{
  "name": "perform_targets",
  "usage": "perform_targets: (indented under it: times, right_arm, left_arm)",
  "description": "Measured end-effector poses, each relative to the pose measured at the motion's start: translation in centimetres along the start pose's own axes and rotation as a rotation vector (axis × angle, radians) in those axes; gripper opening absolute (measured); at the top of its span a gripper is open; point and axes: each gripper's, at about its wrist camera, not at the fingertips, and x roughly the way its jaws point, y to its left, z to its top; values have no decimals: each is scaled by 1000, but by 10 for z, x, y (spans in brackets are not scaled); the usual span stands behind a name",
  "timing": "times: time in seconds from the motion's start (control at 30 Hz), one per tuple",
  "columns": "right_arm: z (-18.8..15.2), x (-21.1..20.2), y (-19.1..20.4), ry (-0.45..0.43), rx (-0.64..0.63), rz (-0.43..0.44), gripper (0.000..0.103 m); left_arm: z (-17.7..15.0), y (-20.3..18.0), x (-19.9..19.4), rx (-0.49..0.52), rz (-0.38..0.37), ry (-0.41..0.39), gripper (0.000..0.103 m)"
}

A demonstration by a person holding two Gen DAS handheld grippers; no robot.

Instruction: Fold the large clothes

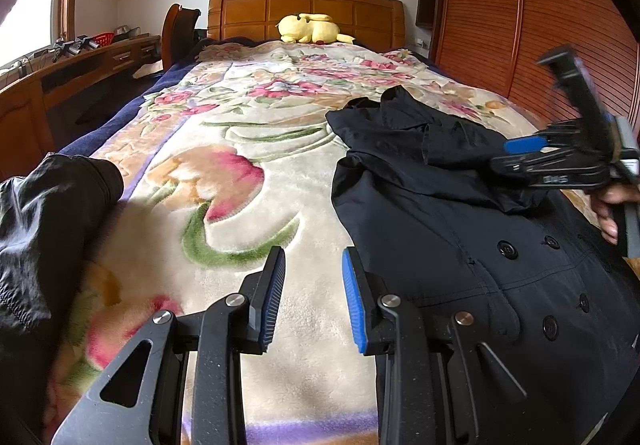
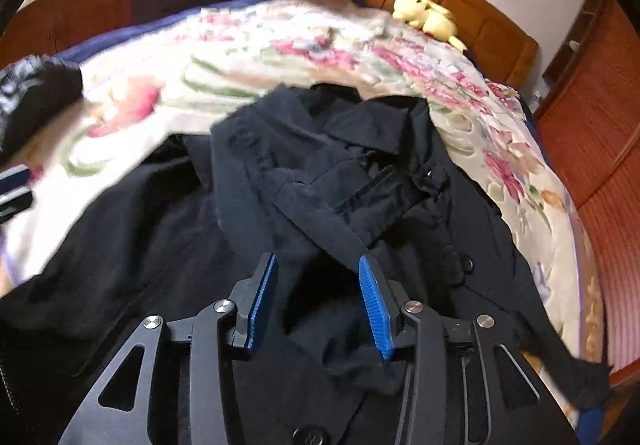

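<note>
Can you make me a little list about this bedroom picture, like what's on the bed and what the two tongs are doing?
place: bed with a flowery blanket
main garment: black coat with buttons, lying rumpled on the blanket
other garment: dark jacket at the blanket's left edge
toy: yellow plush by the headboard
left tongs: open, over bare blanket, holding nothing
right tongs: open over the coat, gripping nothing
folding: not finished

Black grippers (image 1: 314,295) (image 2: 318,303) w/ blue ribbed pads, silver screws.
</note>
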Motion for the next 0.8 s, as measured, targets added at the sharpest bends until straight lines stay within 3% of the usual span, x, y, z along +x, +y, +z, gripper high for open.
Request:
perform_targets:
  times: [0.17, 0.33, 0.43, 0.63, 0.8]
  right_arm:
    - [12, 22, 0, 63, -65, -76, 44]
    - [13, 33, -11, 91, -61, -111, 10]
    - [9, 23, -20, 32, -22, -108, 6]
    - [-33, -37, -48, -151, 237, -40, 6]
    - [-79, -59, -56, -132, 331, -17, 6]
  left_arm:
    - [0, 0, 0, 0, 0, 1, 30]
    - [0, -1, 0, 1, 1, 1, 30]
    - [0, -1, 0, 0, 1, 0, 30]
    - [0, -1, 0, 3, 3, 1, 30]
    - [0, -2, 0, 10, 7, 1, 30]
